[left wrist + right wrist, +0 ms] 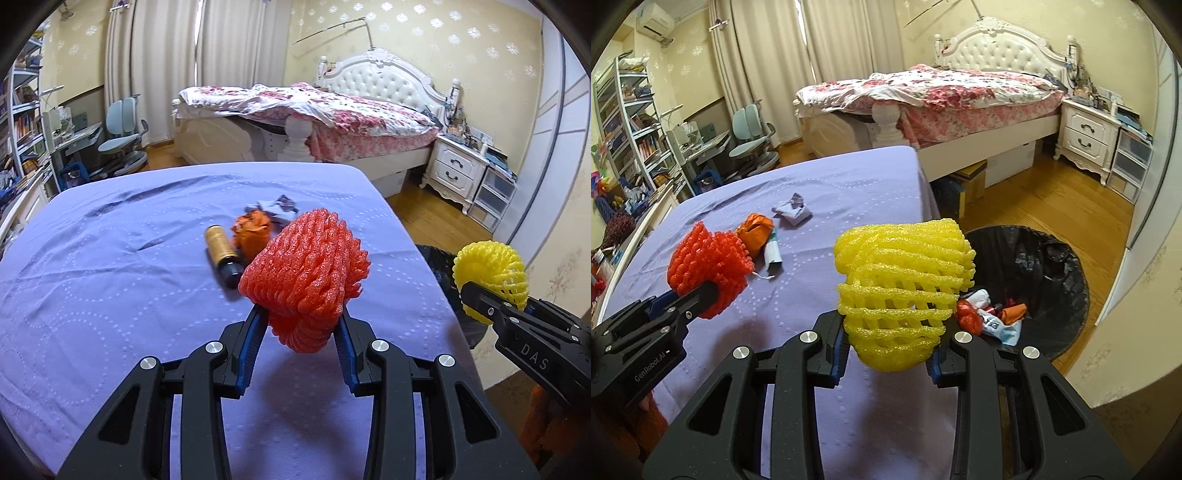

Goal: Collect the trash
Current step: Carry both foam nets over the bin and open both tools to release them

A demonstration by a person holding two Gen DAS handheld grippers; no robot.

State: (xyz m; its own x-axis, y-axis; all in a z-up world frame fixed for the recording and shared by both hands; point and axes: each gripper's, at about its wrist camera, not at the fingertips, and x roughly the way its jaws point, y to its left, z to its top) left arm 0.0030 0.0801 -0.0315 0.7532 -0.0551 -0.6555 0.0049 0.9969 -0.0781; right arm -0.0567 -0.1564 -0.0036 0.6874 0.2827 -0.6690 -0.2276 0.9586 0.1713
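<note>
While both of your tools are loaded, neither piece has reached the bin yet. Your left tool [301, 321] is clamped on the red foam mesh fruit sleeve [306, 273], held above the purple cloth-covered surface [110, 277]. Your right tool [890, 354] is clamped on the yellow foam mesh fruit sleeve [905, 291], which sits near the surface's edge, just beside the round bin lined with a black plastic bag [1052, 266] on the floor. That bin already holds several scraps, among them a red lump and some white and orange wrappers, so part of the job looks done. Left on the surface are a crumpled orange wad [755, 230], a crumpled grey-white paper scrap [792, 210], a gold cylindrical bottle with a dark end [221, 254], and, in the right wrist view, a pale wrapper lying beside the orange wad. By my reading you are roughly midway: two sleeves to drop, then at least three or four pieces to fetch.
</note>
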